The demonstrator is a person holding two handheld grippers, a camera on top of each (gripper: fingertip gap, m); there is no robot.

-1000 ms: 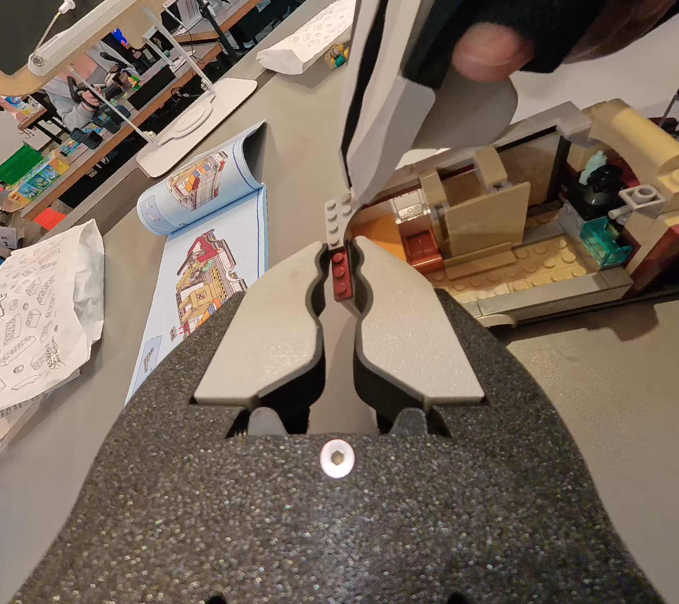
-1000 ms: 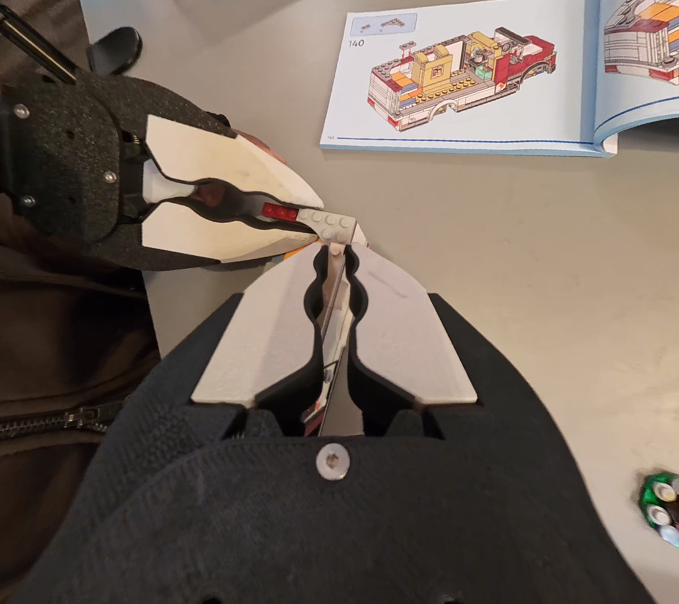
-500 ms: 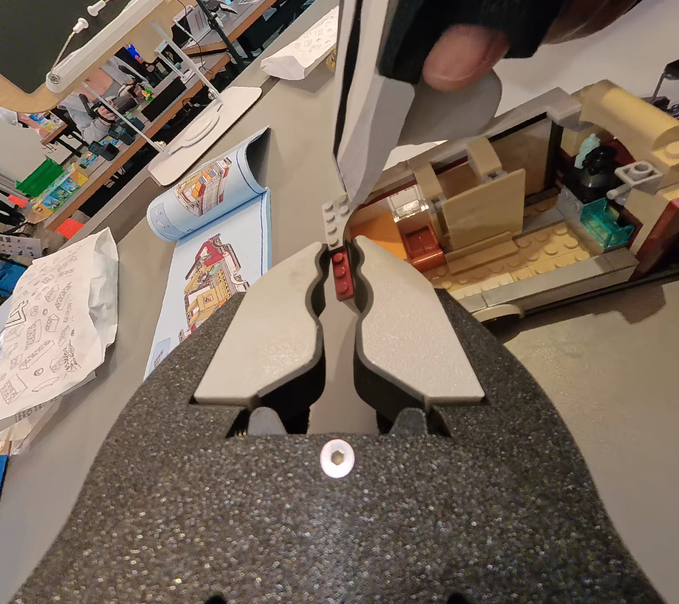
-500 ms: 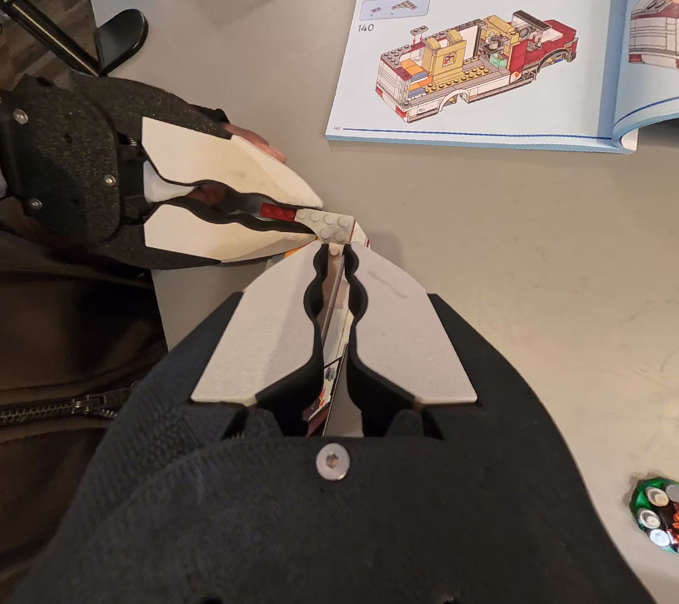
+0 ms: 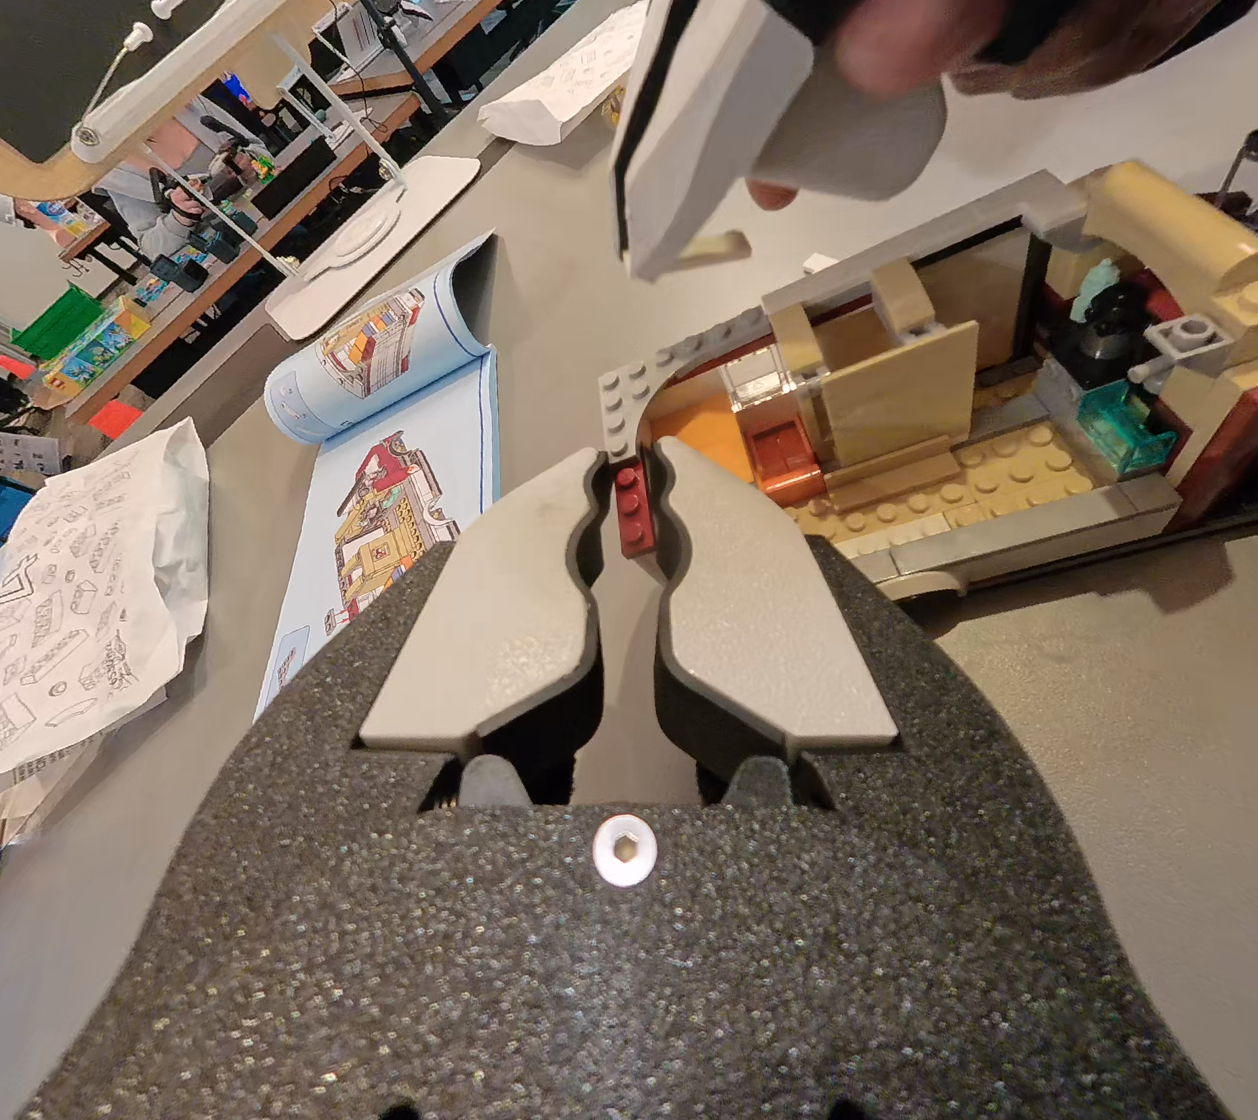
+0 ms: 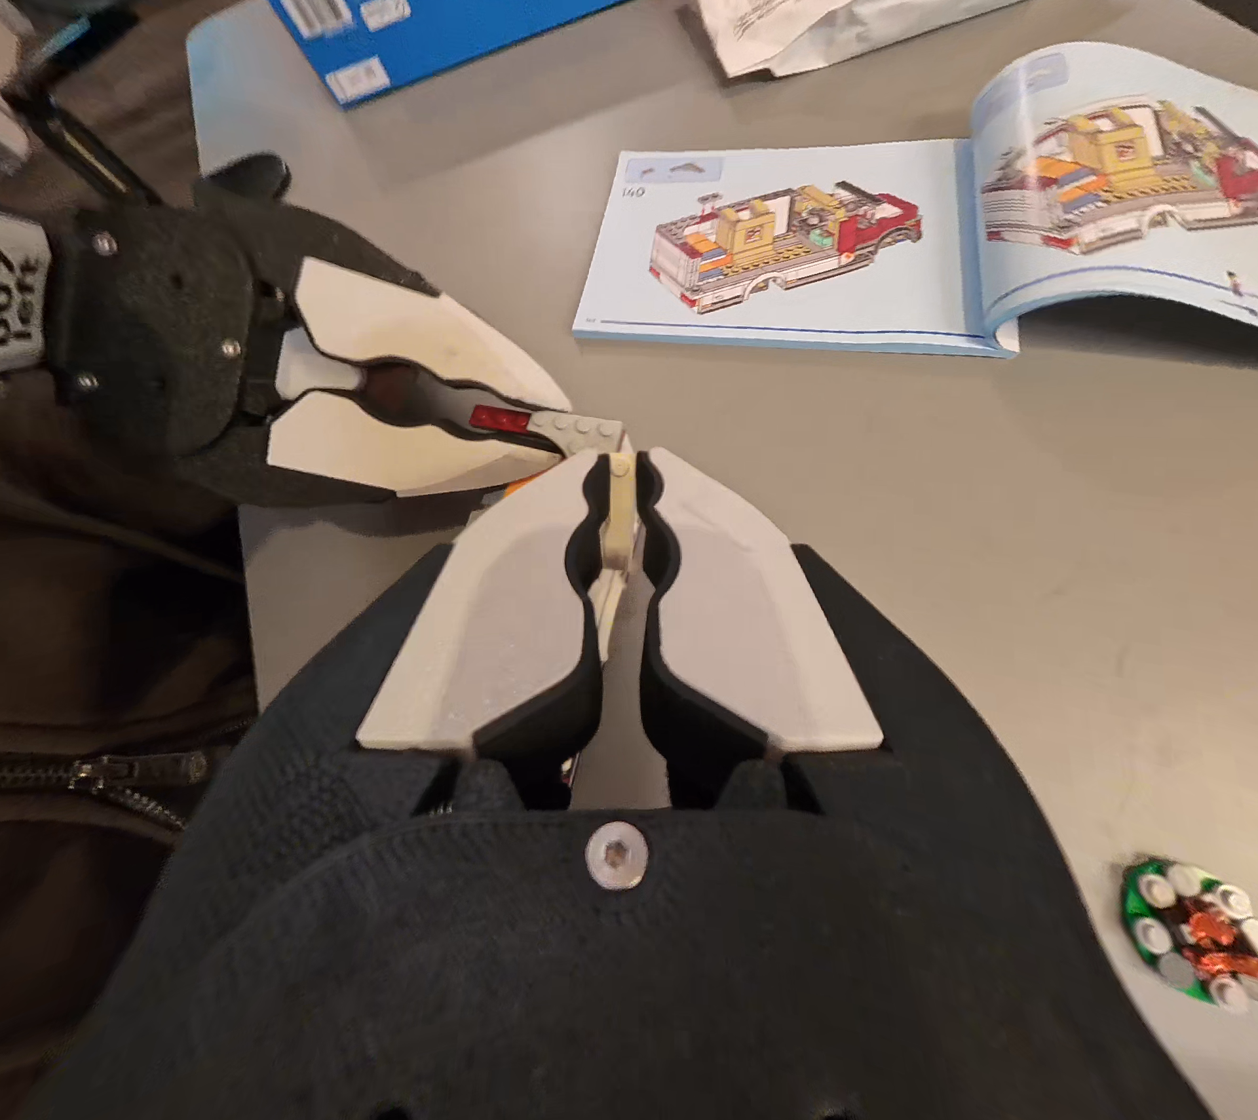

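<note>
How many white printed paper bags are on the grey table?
2. One paper bag lies crumpled at the near left, beside the open booklet. The other paper bag lies farther back, behind the right gripper. More may be hidden.

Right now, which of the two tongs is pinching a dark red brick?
The left tongs. They squeeze the dark red brick on the toy truck's corner, while the right tongs grip a pale tan piece.

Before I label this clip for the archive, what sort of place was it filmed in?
Probably a shared workshop or lab used for toy-brick building: a half-built brick vehicle on a grey table, an open instruction booklet beside it, and rows of cluttered workbenches behind.
</note>
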